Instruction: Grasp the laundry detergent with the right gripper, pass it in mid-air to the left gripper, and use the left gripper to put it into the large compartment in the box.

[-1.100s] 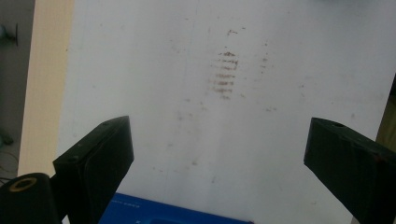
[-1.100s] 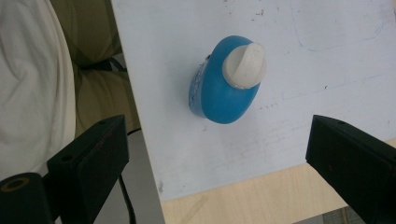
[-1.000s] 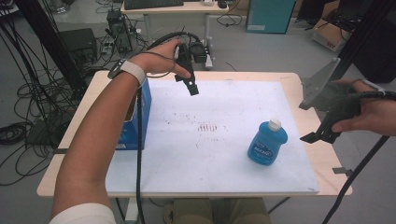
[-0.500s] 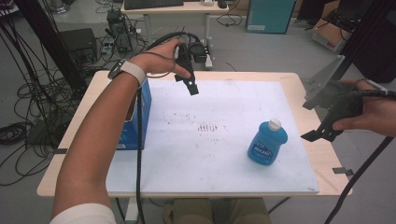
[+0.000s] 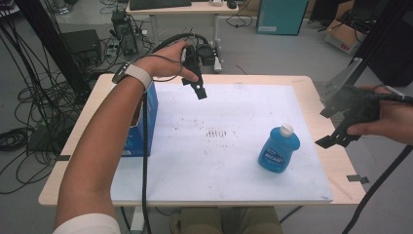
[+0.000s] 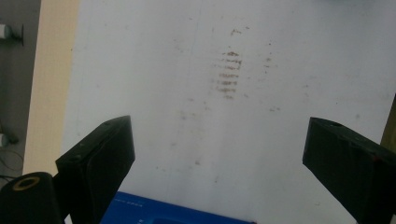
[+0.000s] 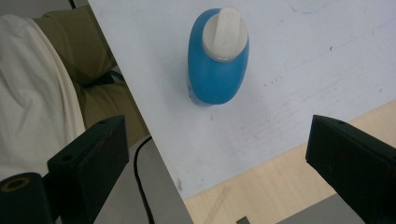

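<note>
Blue plastic forms the body of the bottle [image 5: 278, 150], which stands upright on the white sheet [image 5: 234, 170] covering the counter [image 5: 316, 97] and carries a white cap [image 7: 225, 32]. The bottle sits ahead of the right gripper [image 5: 341, 134], near but apart from its fingers [image 7: 88, 163]; in the right gripper view it appears between and beyond the two fingers, close to the sheet's edge. The right gripper's fingers stand wide apart and hold nothing. The right hand [image 5: 384, 122] carries this gripper above the counter's right edge.

The left gripper [image 5: 197, 90] hangs above the far part of the sheet, held by the left hand [image 5: 168, 63]. Its fingers [image 6: 100, 154] are also spread wide with nothing between them. A blue box [image 5: 143, 122] stands below and beside the left fingers; its top edge shows at the bottom of the left gripper view. Brown smudges [image 6: 229, 72] mark the sheet ahead of the left fingers. The bottle is well apart from the left gripper.
</note>
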`<state>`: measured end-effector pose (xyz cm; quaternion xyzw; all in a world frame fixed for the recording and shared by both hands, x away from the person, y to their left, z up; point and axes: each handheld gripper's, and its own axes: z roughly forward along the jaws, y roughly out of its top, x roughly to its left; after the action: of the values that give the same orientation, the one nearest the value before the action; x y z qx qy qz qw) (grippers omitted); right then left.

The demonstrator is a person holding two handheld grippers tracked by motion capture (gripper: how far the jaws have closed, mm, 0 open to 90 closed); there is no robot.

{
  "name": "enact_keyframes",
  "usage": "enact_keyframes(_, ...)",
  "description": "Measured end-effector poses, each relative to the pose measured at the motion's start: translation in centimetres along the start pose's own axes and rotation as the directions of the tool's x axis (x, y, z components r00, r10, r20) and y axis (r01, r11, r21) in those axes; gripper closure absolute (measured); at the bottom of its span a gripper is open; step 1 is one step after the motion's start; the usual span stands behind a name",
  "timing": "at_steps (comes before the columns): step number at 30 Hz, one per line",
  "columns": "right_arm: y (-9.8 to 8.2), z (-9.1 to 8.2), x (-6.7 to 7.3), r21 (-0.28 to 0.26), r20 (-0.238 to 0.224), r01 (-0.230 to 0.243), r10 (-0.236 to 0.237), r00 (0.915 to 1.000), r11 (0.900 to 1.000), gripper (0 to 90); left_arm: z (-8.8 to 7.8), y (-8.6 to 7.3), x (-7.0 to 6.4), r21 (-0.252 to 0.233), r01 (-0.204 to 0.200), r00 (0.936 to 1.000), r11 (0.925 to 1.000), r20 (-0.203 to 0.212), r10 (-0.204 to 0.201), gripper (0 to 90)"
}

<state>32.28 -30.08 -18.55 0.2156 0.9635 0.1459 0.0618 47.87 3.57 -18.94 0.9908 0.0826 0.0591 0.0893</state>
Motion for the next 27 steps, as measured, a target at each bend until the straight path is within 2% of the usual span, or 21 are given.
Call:
enact_keyframes(11, -0.5, 0.2, -0.4, -0.005, 0.024, -0.085, 0.085, 0.9961, 0.996, 5.0, 0.1, 0.0, 0.0, 0.000, -0.001, 1.0000, 1.0000, 0.000, 0.001, 9.6)
enact_keyframes(12, -0.5, 0.2, -0.5, -0.004, 0.022, -0.086, 0.086, 0.9961, 0.996, 5.1, 0.1, 0.0, -0.1, -0.015, 0.020, 0.9998, 0.9997, 0.002, -0.020, 9.6)
enact_keyframes(13, -0.6, 0.3, -0.5, -0.004, 0.021, -0.099, 0.099, 0.9949, 0.995, 5.0, 0.1, 0.0, 0.0, -0.001, 0.004, 1.0000, 1.0000, -0.001, -0.004, 9.7)
enact_keyframes(16, -0.7, 0.3, -0.6, -0.008, 0.016, -0.098, 0.098, 0.9951, 0.995, 4.9, 0.1, -0.1, 0.0, 0.001, 0.000, 1.0000, 1.0000, -0.004, 0.000, 9.7)
enact_keyframes(19, -0.7, 0.4, -0.6, -0.007, 0.011, -0.110, 0.111, 0.9938, 0.994, 4.8, 0.1, -0.1, 0.0, -0.004, 0.013, 0.9999, 0.9999, 0.002, -0.013, 9.8)
enact_keyframes(21, -0.8, 0.5, -0.7, -0.007, 0.008, -0.109, 0.109, 0.9940, 0.994, 4.8, 0.1, 0.0, 0.0, 0.001, 0.003, 1.0000, 1.0000, 0.000, -0.003, 9.9)
enact_keyframes(22, -0.8, 0.5, -0.6, -0.005, 0.009, -0.115, 0.116, 0.9933, 0.993, 4.9, 0.3, 0.0, -0.2, -0.023, 0.036, 0.9994, 0.9991, 0.005, -0.036, 10.0)
enact_keyframes(23, -0.8, 0.5, -0.7, -0.003, 0.008, -0.120, 0.120, 0.9927, 0.993, 4.8, 0.2, 0.0, 0.1, 0.004, -0.002, 1.0000, 1.0000, -0.002, 0.002, 10.1)
enact_keyframes(25, -1.0, 0.6, -0.7, -0.006, 0.012, -0.121, 0.121, 0.9926, 0.993, 4.9, 0.2, 0.1, 0.0, 0.000, -0.004, 1.0000, 1.0000, -0.004, 0.004, 10.0)
enact_keyframes(26, -1.0, 0.6, -0.7, -0.003, 0.011, -0.126, 0.126, 0.9919, 0.992, 4.8, 0.3, 0.1, -0.1, -0.018, 0.025, 0.9997, 0.9995, 0.004, -0.025, 10.1)
enact_keyframes(27, -1.1, 0.6, -0.8, -0.009, 0.011, -0.121, 0.121, 0.9926, 0.993, 4.9, 0.2, 0.1, 0.0, -0.003, 0.005, 1.0000, 1.0000, 0.002, -0.005, 10.0)
